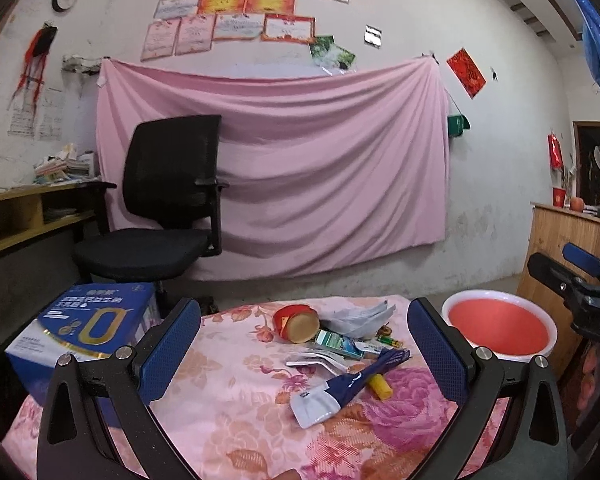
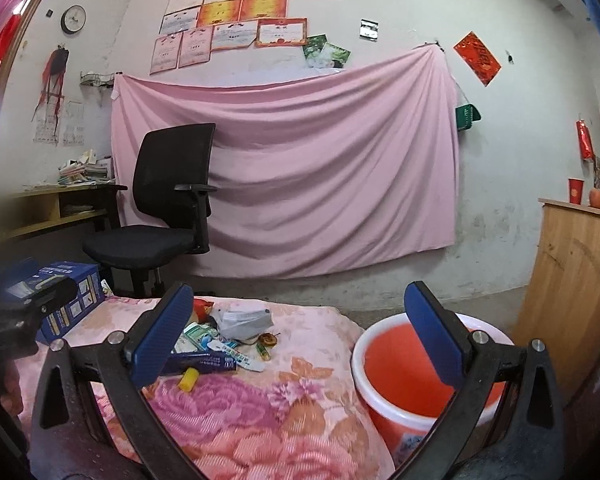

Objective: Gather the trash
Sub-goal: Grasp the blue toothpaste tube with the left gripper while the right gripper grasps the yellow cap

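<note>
Trash lies in a heap on the floral pink cloth: a red paper cup on its side, a crumpled white bag, a blue and white wrapper, a yellow cap and small packets. The heap also shows in the right wrist view, with the white bag and the yellow cap. A red bucket with a white rim stands to the right of the cloth; it also shows in the right wrist view. My left gripper is open and empty, above the heap. My right gripper is open and empty, between heap and bucket.
A blue carton stands at the cloth's left edge. A black office chair stands behind, before a pink sheet on the wall. A wooden cabinet is at the right, a shelf desk at the left.
</note>
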`<state>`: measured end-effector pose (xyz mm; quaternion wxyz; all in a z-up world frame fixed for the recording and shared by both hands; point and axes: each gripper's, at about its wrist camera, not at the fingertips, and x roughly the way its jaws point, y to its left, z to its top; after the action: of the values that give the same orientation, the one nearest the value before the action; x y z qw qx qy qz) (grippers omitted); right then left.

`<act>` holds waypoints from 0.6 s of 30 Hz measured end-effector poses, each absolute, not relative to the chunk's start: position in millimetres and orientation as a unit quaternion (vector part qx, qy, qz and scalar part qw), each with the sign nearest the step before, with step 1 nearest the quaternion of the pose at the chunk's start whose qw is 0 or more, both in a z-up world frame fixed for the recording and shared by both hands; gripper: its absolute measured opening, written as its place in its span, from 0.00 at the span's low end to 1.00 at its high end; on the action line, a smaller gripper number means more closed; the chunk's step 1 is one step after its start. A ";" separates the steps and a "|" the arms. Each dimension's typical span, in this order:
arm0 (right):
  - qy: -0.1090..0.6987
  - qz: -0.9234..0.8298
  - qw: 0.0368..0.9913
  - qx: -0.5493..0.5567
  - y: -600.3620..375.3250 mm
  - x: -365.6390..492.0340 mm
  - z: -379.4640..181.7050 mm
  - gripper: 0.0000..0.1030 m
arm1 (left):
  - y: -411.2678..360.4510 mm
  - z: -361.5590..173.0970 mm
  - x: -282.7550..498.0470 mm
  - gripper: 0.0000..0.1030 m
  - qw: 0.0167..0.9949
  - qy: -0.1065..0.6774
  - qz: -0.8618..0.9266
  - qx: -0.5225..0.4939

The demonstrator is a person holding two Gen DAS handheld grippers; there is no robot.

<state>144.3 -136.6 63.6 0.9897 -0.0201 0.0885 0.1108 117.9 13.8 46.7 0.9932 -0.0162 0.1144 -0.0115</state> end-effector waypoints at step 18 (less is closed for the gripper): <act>0.187 0.189 0.964 -0.013 -124.0 188.6 40.0 0.90 | 29.7 17.7 176.0 0.77 0.965 0.240 -0.096 -0.042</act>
<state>188.6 -124.0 40.0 0.9638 -0.0128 0.1874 0.1889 176.0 29.7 17.7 0.9651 -0.0419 0.2402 -0.0955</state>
